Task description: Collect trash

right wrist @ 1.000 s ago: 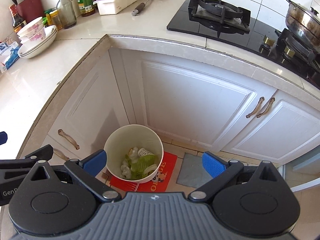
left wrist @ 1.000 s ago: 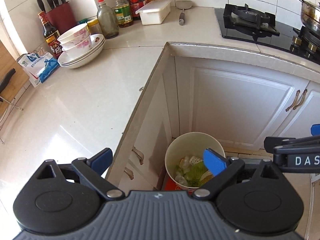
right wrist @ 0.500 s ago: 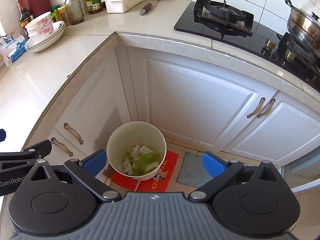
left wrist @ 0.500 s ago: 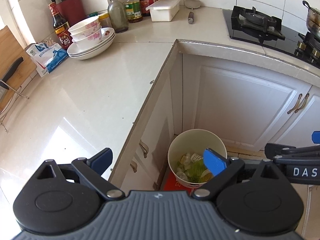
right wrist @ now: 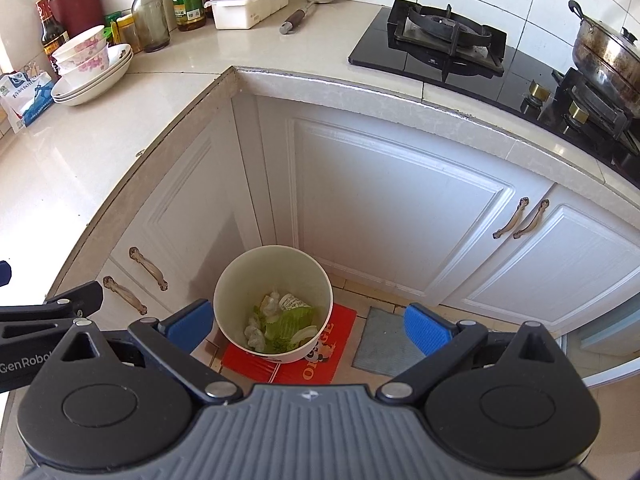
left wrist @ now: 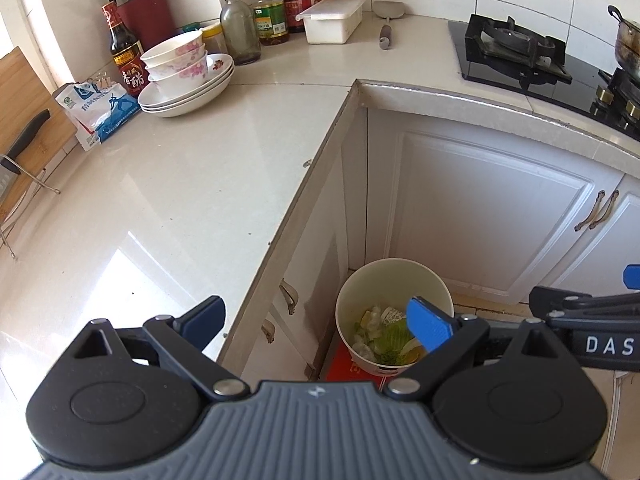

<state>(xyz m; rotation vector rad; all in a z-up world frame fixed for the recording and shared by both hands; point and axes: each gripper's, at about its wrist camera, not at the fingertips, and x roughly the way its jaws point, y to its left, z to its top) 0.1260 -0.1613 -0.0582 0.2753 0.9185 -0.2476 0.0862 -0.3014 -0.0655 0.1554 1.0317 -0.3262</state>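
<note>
Lower centre of frame: one white bin (right wrist: 273,300) holding scraps (right wrist: 280,324); I hold my two grippers, left (left wrist: 316,320) and right (right wrist: 308,326), both spread wide and empty.

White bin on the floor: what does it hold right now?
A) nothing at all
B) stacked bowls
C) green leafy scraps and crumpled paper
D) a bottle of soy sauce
C: the right wrist view looks down into the white bin in the cabinet corner, where green leafy scraps and crumpled paper lie at its bottom.
</note>
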